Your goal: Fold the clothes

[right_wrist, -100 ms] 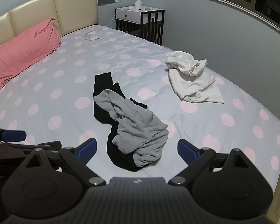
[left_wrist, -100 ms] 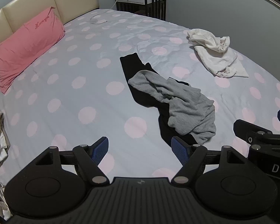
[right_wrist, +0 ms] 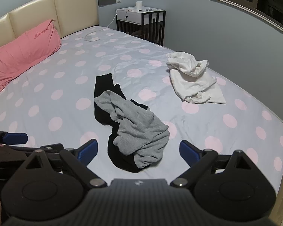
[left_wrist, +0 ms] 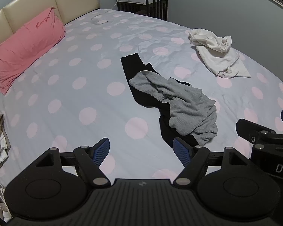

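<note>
Both the left gripper [left_wrist: 141,151] and right gripper [right_wrist: 138,149] hover with fingers spread wide, grasping nothing. The grey garment [right_wrist: 139,130] lies crumpled atop a black garment [right_wrist: 101,92] mid-bed; a white garment [right_wrist: 192,81] lies far right. Lift the grey one clear by an edge, then spread it flat

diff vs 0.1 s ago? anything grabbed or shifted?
No visible change. Left tool and right tool are both open and empty, as before, above the bed. The gray garment lies on the black garment in the same crumpled pose; the white garment is untouched.
</note>
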Demonstrator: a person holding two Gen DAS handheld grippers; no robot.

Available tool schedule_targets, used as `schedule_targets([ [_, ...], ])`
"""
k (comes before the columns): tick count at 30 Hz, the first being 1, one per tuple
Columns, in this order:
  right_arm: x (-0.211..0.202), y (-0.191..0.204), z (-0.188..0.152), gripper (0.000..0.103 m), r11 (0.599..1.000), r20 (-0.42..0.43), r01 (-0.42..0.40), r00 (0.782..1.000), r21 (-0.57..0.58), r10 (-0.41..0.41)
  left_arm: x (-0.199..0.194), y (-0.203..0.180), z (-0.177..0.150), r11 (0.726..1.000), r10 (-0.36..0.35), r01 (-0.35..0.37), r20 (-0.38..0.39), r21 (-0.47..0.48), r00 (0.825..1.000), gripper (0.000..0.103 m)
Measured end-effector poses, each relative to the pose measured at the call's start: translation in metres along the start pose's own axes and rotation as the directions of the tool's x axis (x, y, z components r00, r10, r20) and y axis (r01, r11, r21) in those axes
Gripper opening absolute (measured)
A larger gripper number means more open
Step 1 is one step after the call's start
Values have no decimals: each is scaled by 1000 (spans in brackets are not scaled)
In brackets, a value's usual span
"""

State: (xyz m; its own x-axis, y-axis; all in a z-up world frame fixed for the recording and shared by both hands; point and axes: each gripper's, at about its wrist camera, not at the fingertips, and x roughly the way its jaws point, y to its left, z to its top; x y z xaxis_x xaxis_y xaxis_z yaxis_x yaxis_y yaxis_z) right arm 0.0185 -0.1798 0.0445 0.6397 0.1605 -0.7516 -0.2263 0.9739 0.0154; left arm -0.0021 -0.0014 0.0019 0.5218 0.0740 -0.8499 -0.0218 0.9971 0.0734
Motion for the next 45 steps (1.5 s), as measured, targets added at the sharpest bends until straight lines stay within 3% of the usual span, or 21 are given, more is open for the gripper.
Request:
schedule_targets([
  [45,-3,3,3,94,1000,9,15,1000,0,-15,3,0,0,1000,-7,7,-4,-5,1000,73],
])
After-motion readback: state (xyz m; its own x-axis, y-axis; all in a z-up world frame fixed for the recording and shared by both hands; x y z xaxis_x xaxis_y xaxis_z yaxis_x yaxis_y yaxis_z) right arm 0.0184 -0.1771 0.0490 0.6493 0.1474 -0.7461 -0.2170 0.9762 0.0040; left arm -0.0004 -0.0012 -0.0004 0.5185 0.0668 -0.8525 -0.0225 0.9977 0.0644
